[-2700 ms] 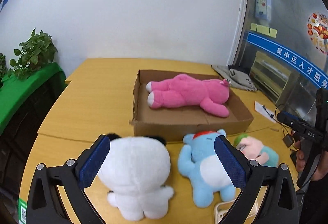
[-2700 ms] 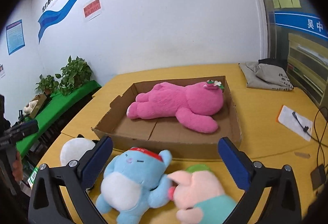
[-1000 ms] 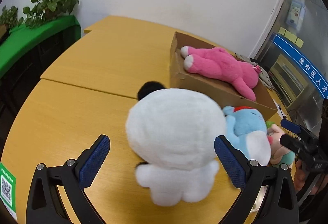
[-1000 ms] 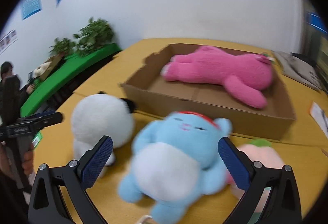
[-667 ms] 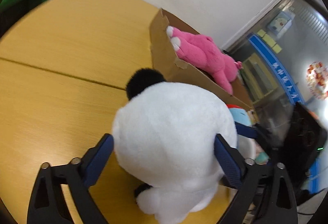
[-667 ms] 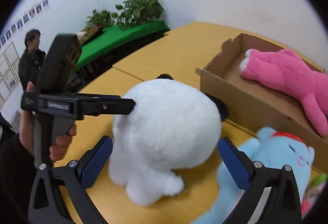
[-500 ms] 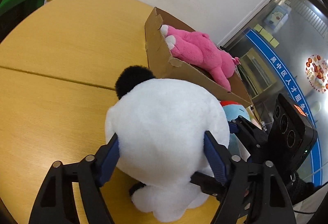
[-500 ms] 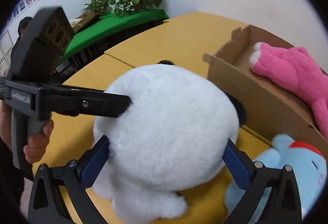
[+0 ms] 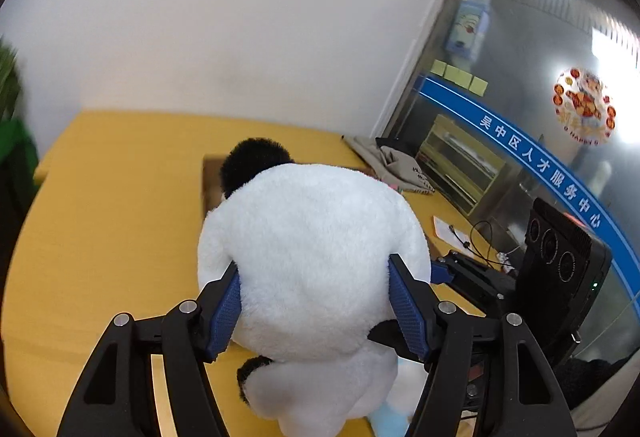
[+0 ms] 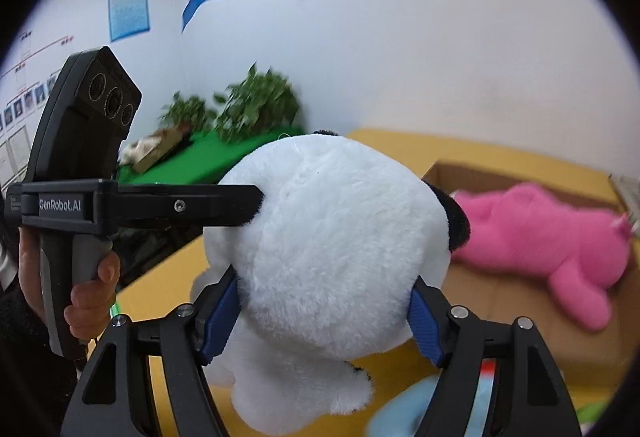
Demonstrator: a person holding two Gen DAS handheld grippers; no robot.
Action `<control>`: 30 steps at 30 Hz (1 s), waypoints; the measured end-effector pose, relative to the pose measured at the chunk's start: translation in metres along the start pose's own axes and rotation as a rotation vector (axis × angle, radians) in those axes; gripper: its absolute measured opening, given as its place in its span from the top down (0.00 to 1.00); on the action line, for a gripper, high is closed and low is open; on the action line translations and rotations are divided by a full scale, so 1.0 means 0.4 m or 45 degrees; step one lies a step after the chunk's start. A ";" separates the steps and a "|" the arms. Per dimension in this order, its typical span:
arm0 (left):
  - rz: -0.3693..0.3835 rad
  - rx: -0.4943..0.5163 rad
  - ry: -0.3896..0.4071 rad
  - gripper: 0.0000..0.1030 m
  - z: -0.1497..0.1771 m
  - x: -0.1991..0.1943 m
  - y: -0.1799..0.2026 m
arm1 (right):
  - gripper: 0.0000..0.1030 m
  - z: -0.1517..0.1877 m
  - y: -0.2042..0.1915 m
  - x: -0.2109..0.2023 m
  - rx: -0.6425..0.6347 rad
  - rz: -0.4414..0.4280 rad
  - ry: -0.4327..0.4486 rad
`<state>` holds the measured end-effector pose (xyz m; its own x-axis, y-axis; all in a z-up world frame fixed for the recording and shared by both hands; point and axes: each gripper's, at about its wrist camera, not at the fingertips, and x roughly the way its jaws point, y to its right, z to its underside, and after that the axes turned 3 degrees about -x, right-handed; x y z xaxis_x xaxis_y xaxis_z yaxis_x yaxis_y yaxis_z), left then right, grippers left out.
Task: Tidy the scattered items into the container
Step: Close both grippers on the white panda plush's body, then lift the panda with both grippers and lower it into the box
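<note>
- Both grippers are clamped on the same white panda plush (image 9: pixel 312 261), and the toy hangs clear of the yellow table (image 9: pixel 104 237).
- The left gripper (image 9: pixel 316 301) has its 2 blue pads (image 9: pixel 226 311) pressed into the plush's sides, denting the fur.
- The right gripper (image 10: pixel 322 311) pinches the toy from the other side; its pads (image 10: pixel 422 319) sink into the white fur too.
- In the right wrist view, the person's left hand (image 10: pixel 86 293) grips the handle of the left tool.
- The cardboard box (image 10: pixel 520 301) sits just behind and to the right of the plush, with a pink plush (image 10: pixel 548 237) lying flat inside it.
- A light blue plush (image 10: pixel 400 413) lies on the table below the panda, blurred.
</note>
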<state>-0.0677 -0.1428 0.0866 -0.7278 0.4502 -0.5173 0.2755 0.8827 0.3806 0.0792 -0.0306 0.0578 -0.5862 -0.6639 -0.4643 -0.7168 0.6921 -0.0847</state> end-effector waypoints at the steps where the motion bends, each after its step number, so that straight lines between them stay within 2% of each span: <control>1: -0.015 0.035 0.000 0.30 -0.042 0.041 0.008 | 0.29 -0.029 0.039 0.002 -0.003 0.033 0.017; 3: -0.034 0.080 -0.014 0.30 -0.109 0.131 0.010 | 0.29 -0.071 0.122 0.024 0.009 0.080 0.031; 6: -0.050 0.051 -0.101 0.30 -0.143 0.273 -0.039 | 0.29 -0.082 0.238 0.093 0.096 0.116 -0.010; 10: -0.103 -0.072 -0.237 0.29 -0.090 0.431 -0.150 | 0.29 -0.012 0.318 0.240 0.209 0.136 -0.184; 13: -0.156 -0.101 -0.298 0.19 -0.032 0.476 -0.207 | 0.27 0.048 0.336 0.338 0.328 0.074 -0.346; 15: -0.167 -0.134 -0.304 0.13 -0.006 0.465 -0.230 | 0.23 0.061 0.322 0.374 0.348 0.069 -0.418; 18: -0.125 -0.244 -0.315 0.07 0.018 0.443 -0.263 | 0.11 0.062 0.303 0.385 0.339 0.069 -0.472; 19: -0.135 -0.265 -0.301 0.07 0.022 0.434 -0.256 | 0.07 0.065 0.294 0.382 0.323 0.080 -0.486; 21: -0.181 -0.269 -0.240 0.07 0.025 0.384 -0.239 | 0.07 0.073 0.279 0.362 0.286 0.094 -0.498; 24: -0.233 -0.233 -0.109 0.06 0.032 0.268 -0.192 | 0.07 0.079 0.284 0.279 0.249 0.130 -0.421; 26: -0.247 -0.220 -0.015 0.00 0.051 0.182 -0.150 | 0.06 0.078 0.297 0.192 0.261 0.159 -0.340; 28: -0.245 -0.188 0.030 0.00 0.078 0.129 -0.096 | 0.00 0.080 0.316 0.095 0.308 0.179 -0.251; 30: -0.252 -0.146 0.052 0.00 0.120 0.092 -0.033 | 0.00 0.099 0.324 0.004 0.329 0.191 -0.187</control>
<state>-0.0679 -0.1316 0.0256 -0.7860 0.2622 -0.5599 0.0535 0.9310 0.3610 0.0002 0.0692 0.0111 -0.6039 -0.5144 -0.6088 -0.4962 0.8404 -0.2178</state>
